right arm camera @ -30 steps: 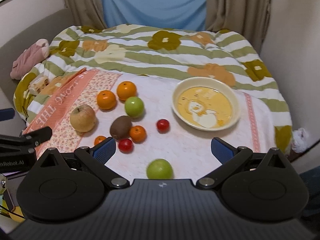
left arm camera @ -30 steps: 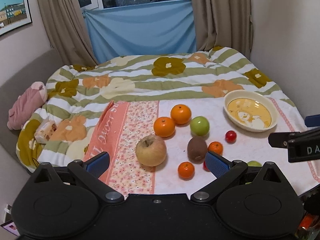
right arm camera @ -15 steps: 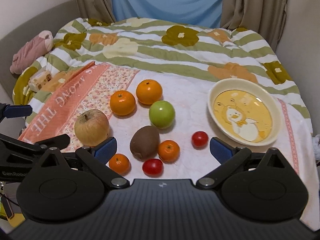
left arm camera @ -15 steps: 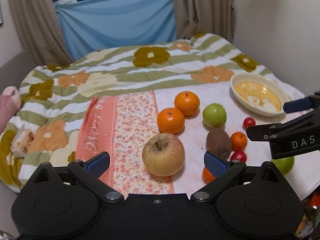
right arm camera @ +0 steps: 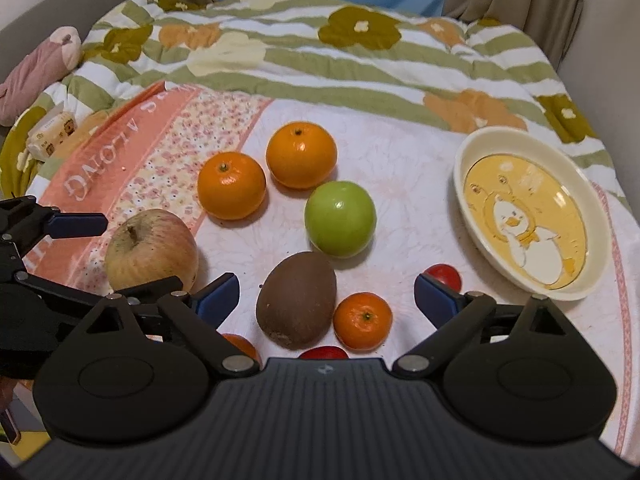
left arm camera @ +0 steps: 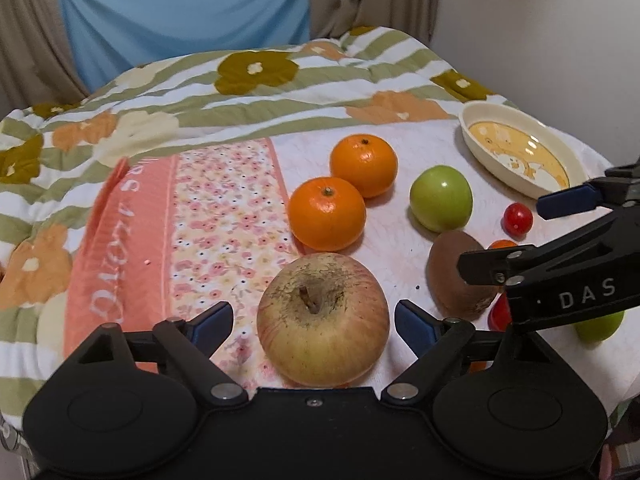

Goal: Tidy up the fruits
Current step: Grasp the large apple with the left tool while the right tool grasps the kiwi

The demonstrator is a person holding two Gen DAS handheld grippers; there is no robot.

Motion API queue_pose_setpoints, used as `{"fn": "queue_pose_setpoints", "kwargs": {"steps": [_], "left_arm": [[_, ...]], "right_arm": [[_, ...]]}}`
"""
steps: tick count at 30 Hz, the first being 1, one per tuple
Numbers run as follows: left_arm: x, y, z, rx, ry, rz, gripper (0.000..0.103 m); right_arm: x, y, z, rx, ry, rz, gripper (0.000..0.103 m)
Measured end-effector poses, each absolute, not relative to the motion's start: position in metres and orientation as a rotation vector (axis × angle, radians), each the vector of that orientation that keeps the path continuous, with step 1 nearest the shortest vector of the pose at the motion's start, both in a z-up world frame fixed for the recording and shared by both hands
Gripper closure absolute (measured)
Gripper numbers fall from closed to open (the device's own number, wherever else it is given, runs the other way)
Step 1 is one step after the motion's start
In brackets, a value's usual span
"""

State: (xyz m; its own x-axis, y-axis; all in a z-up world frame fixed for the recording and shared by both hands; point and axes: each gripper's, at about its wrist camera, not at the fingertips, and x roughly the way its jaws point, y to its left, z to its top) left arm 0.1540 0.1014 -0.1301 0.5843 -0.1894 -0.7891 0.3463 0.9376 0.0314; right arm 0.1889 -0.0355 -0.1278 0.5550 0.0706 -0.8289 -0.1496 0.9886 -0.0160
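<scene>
Fruit lies on a cloth on the bed. My left gripper point(left arm camera: 314, 320) is open, its fingers on either side of a big yellow-red apple point(left arm camera: 322, 318), not clamping it. My right gripper point(right arm camera: 326, 298) is open around a brown kiwi point(right arm camera: 297, 298) and a small mandarin point(right arm camera: 362, 320). Two oranges point(right arm camera: 232, 190) point(right arm camera: 301, 155), a green apple point(right arm camera: 340, 218) and a cherry tomato point(right arm camera: 444, 274) lie beyond. A cream bowl point(right arm camera: 472, 160) with a duck picture sits at the right, empty.
The flowered quilt point(right arm camera: 320, 60) covers the bed behind the cloth. A pink plush point(right arm camera: 36, 72) and a small packet point(right arm camera: 52, 132) lie at the left edge. A second green apple point(left arm camera: 600, 326) lies near the front edge. A wall stands at the right.
Both grippers have moved forward and down toward the fruit. The left one now brackets the big apple; the right one now brackets the kiwi and small mandarin.
</scene>
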Motion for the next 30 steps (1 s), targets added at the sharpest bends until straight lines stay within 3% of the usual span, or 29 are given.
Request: {"fn": "queue_pose_setpoints", "kwargs": {"steps": [7,12,25,30], "left_arm": [[0.165,0.101,-0.145,0.187,0.934,-0.366,0.025],[0.166,0.104,-0.146,0.182,0.924,-0.380,0.025],[0.159,0.113,-0.145,0.191,0.913,-0.379,0.025],[0.155,0.121,-0.144,0.194,0.913,-0.357,0.025]], "right_arm": [[0.202,-0.026,-0.142,-0.109,1.015,0.145,0.000],[0.206,-0.024,-0.148,-0.113,1.033,0.153,0.002],[0.213,-0.007,-0.159,-0.228,1.052,0.199,0.019],[0.214,0.000,-0.164,-0.279,1.059,0.197,0.020]]}}
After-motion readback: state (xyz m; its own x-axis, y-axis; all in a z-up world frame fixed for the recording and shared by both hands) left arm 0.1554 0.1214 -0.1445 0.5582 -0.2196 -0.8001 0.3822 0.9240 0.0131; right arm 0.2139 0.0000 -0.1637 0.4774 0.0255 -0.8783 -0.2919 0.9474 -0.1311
